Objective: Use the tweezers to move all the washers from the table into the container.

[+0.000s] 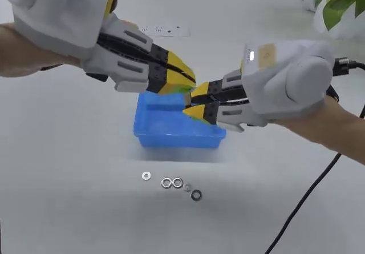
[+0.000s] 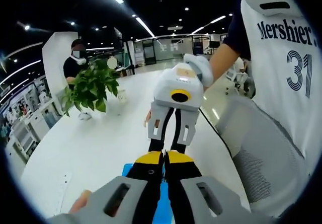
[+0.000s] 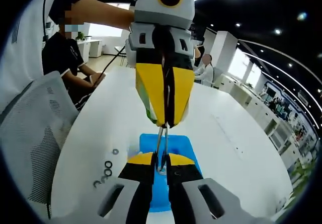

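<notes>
- Holds tweezers (image 3: 162, 141) in left claw (image 3: 165, 123) and right claw (image 3: 161, 157), both closed on them, above container (image 3: 186, 146).
- Risks dropping them through early slackening of either grip.

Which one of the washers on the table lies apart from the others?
The leftmost washer in the head view: a bare gap separates it from the other washers, which lie close together in a row.

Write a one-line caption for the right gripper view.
Both the left gripper and the right gripper pinch the tweezers above the blue container, washers lying on the table beside it.
</notes>
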